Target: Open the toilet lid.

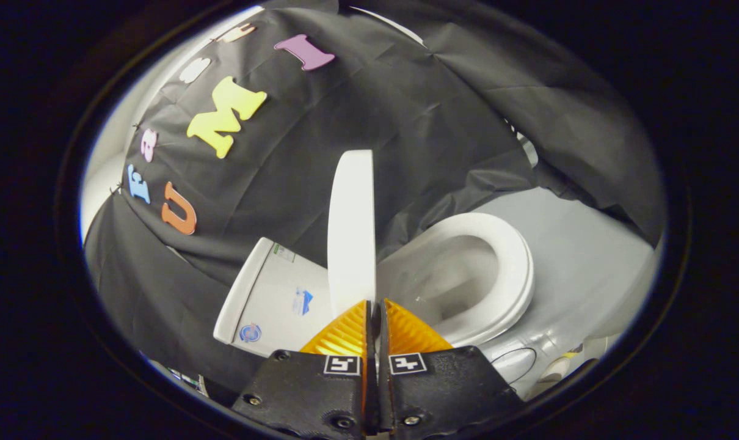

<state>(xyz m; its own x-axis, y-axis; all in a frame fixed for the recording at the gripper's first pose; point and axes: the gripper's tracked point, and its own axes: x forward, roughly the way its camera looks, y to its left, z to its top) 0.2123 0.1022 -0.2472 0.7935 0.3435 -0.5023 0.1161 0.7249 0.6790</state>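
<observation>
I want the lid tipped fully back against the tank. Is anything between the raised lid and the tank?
Nothing visible does. The lid stands raised on edge just ahead of the gripper, whose fingers are closed together, and only open space shows between it and the tank.

Your gripper's fingers sit nearly closed, and their tips cover the near end of the raised toilet lid, so you cannot tell whether they press on it. The fingers also hide the lid's hinge and the near part of the seat. The stickers on the tank, beside the fingers, are too small for you to make out.
</observation>
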